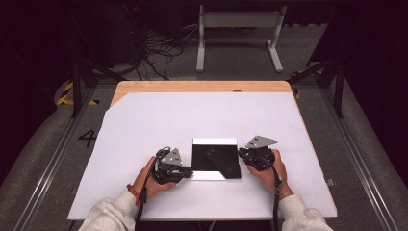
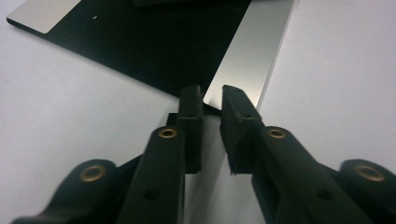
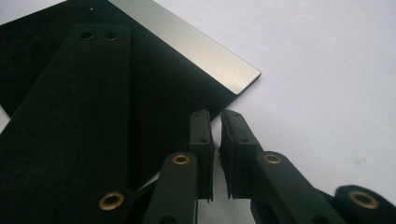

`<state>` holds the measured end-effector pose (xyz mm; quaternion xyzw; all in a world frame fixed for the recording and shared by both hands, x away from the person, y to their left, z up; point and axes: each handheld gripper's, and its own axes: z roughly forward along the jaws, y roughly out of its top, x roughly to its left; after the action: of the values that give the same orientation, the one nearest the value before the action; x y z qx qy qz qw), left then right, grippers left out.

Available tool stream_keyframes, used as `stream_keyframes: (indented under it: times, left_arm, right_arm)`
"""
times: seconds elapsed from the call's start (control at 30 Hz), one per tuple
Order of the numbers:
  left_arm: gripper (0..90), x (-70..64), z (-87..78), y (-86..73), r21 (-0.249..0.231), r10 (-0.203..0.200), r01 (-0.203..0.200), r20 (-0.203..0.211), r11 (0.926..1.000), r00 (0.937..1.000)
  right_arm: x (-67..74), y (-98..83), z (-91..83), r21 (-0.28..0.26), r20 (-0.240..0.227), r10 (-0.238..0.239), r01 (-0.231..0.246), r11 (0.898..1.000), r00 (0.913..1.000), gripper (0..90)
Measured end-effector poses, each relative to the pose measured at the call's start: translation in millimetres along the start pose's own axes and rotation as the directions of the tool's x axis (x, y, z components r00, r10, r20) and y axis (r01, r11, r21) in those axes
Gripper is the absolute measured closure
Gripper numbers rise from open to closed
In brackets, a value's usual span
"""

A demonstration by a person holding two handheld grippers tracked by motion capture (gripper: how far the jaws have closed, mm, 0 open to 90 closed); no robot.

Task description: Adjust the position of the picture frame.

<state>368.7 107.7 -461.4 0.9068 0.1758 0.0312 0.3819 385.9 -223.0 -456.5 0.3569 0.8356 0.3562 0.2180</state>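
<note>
A flat black square panel [image 1: 215,161] with silver strips along its far and near edges lies on the white sheet in the middle front of the table. My left gripper [image 1: 189,171] sits at its near left corner. In the left gripper view the left gripper [image 2: 211,95] shows a narrow gap between its jaws, just short of the silver strip's corner [image 2: 247,56], with nothing pinched. My right gripper [image 1: 241,154] is at the panel's right edge; the right gripper [image 3: 215,116] is slightly parted beside the black edge. A black strip with two holes [image 3: 88,93] lies on the panel.
A white sheet [image 1: 144,125] covers most of the wooden table [image 1: 202,86], with bare room all around the panel. Beyond the table a white metal stand [image 1: 238,21] and loose cables [image 1: 159,53] sit on the dark floor.
</note>
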Motion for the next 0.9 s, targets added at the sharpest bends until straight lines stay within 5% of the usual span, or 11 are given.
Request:
stream_keyframes:
  times: [0.33,0.6,0.9]
  left_arm:
    - [62.8,-13.3,-17.4,-3.2,-0.011,0.076,-0.077,-0.081,0.997,0.9938]
    - [45.8,-21.3,-41.3,-20.6,-0.081,0.054,-0.063,-0.118,0.9947,0.9916]
    - [30.7,-28.3,-60.4,-46.5,-0.1,-0.003,-0.016,-0.184,0.9949,0.983]
  right_arm:
    - [0.1,-7.7,-30.0,-0.026,-0.054,0.02,-0.021,0.999,0.9983,78.6]
    - [9.2,-14.3,-52.6,-0.016,-0.103,-0.008,0.007,1.0,0.9946,75.7]
    - [21.1,-22.9,-63.4,0.051,-0.158,-0.052,0.061,0.997,0.986,76.1]
